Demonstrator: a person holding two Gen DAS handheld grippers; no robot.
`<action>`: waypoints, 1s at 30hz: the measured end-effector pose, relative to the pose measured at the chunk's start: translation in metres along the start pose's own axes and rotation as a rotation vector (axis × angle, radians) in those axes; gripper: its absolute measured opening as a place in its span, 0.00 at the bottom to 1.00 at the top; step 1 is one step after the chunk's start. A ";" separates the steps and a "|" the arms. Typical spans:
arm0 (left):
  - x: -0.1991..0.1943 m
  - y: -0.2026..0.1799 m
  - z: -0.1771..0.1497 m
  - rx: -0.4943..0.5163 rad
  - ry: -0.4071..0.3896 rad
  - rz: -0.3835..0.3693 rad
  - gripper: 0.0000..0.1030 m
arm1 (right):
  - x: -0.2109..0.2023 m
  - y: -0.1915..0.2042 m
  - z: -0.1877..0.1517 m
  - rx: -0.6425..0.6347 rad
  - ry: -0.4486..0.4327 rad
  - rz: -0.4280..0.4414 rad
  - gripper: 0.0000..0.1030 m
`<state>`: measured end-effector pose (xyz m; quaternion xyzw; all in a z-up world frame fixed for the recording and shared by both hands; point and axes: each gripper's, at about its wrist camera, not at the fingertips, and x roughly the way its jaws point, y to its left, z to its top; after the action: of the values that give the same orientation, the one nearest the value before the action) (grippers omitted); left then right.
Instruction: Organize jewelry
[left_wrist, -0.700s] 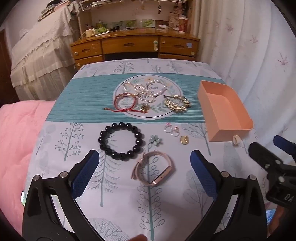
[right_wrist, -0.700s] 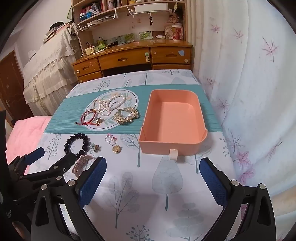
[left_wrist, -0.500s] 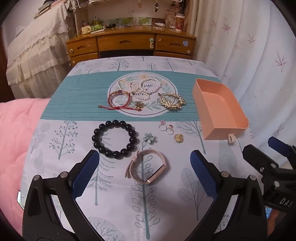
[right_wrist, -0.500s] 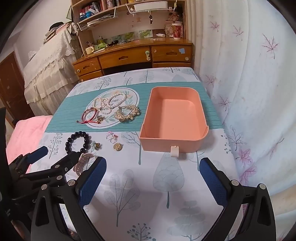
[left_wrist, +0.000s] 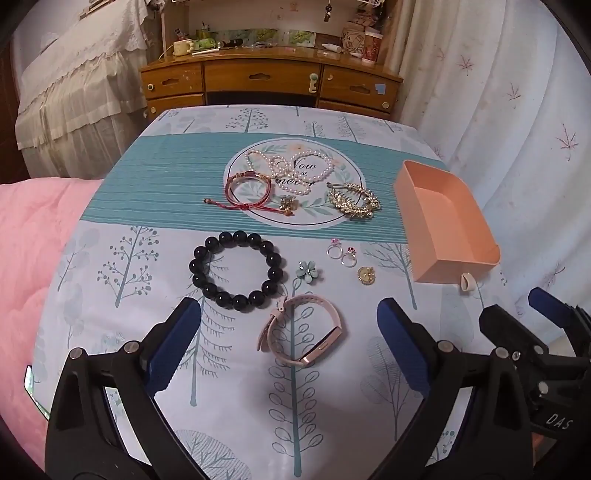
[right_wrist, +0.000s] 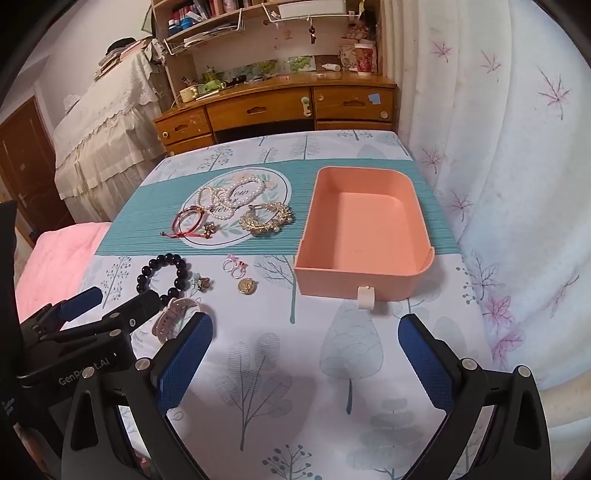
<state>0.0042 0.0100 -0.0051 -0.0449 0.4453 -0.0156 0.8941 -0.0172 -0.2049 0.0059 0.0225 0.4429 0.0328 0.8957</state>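
Evidently nothing is picked yet: the left gripper (left_wrist: 288, 343) and right gripper (right_wrist: 304, 354) both hover spread wide and empty, the pink watch band (left_wrist: 301, 334) lying between the left's pads, the peach tray (right_wrist: 364, 236) bare for loading.

Only the viewpoints have shifted; nothing on the bed (left_wrist: 229, 417) has moved. The left gripper (left_wrist: 290, 347) has swung a little to its left, so the pink watch (left_wrist: 301, 338) and black bead bracelet (left_wrist: 236, 273) now sit further right between its jaws. The right gripper (right_wrist: 306, 354) has edged slightly nearer the orange tray (right_wrist: 364, 284).
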 end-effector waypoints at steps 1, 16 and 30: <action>0.000 0.000 0.000 0.002 0.003 0.004 0.93 | 0.000 0.001 0.000 -0.003 -0.002 -0.002 0.99; 0.008 0.007 0.004 -0.002 0.006 0.023 0.93 | 0.008 0.012 0.003 -0.029 0.010 0.010 0.99; 0.006 0.010 0.000 -0.003 -0.002 0.023 0.93 | 0.007 0.014 0.002 -0.030 0.008 0.012 0.99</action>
<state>0.0073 0.0196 -0.0110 -0.0412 0.4448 -0.0044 0.8946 -0.0119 -0.1905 0.0022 0.0116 0.4459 0.0449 0.8939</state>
